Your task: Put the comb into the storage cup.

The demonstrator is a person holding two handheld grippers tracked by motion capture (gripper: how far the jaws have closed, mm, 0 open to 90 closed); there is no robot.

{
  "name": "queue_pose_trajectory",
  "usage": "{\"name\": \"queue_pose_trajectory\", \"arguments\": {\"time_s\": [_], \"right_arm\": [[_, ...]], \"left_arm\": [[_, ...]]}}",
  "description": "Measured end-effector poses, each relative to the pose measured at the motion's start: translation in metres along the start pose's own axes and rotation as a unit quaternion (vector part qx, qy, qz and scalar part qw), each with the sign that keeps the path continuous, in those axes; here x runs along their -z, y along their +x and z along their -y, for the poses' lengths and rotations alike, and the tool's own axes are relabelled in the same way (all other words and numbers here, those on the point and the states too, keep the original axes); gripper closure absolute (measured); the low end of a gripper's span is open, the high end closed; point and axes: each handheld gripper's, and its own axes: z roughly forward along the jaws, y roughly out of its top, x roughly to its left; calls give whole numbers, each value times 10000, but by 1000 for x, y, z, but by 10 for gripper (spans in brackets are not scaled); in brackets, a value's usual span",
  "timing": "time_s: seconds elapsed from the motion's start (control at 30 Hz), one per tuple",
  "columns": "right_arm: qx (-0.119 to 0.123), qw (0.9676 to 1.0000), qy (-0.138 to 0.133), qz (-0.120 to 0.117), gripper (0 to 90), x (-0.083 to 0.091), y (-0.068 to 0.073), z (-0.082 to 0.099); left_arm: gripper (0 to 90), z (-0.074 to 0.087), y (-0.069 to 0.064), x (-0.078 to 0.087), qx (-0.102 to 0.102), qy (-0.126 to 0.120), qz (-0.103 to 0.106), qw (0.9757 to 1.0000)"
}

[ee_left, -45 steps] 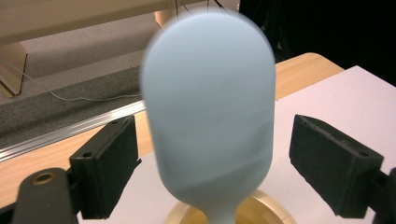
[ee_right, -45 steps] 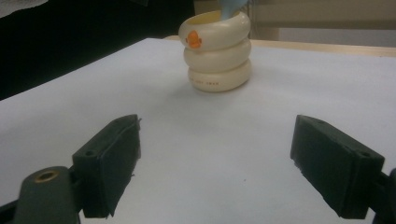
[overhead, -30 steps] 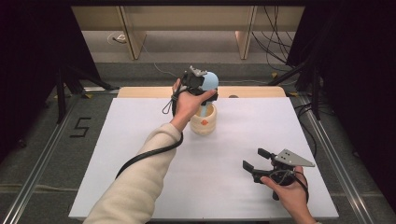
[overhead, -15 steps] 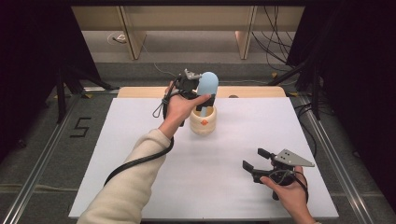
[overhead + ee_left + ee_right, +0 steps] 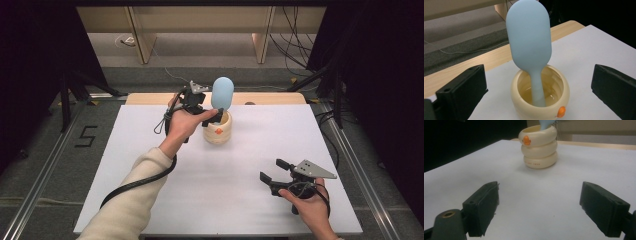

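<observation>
A cream ringed cup [image 5: 218,133] with an orange mark stands at the far middle of the white table. A light blue spatula [image 5: 222,92] stands in it, handle down and leaning a little. My left gripper [image 5: 214,118] is at the cup's left side. Its jaws have just been opening and now stand wide, touching nothing. In the left gripper view the spatula [image 5: 529,37] and cup [image 5: 540,100] rise ahead between the spread jaws. My right gripper [image 5: 271,170] rests open near the front right, aimed at the cup [image 5: 539,147], with nothing between its fingers.
The white table top [image 5: 150,165] ends at a wooden strip [image 5: 270,98] along the far edge. Beyond it lie grey floor, cables and wooden posts. A "5" mark [image 5: 86,136] is on the floor to the left.
The left gripper has let go of the spatula and drawn away to the left. The spatula stays standing in the cup. The right hand has kept still.
</observation>
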Motion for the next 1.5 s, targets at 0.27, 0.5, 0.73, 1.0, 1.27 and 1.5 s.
{"name": "queue_pose_trajectory", "arguments": {"time_s": [0.27, 0.5, 0.73, 1.0, 1.27, 1.5], "right_arm": [[6, 10000, 3, 6, 168, 0, 0, 0], [-1, 10000, 2, 14, 168, 0, 0, 0], [63, 10000, 19, 38, 168, 0, 0, -1], [144, 9999, 43, 35, 168, 1, 0, -1], [206, 9998, 59, 44, 168, 1, 0, -1], [251, 9996, 70, 60, 168, 1, 0, -2]], "left_arm": [[0, 14, 6, 16, 7, -73, 3, 10000], [0, 26, 13, 29, -2, -91, 20, 10000], [0, 40, 17, 40, -69, -76, 40, 9999], [0, 58, 26, 51, 53, -82, 36, 9999], [0, 78, 28, 59, 39, -104, 117, 9999], [0, 87, 27, 63, 34, -97, 191, 9998]]}}
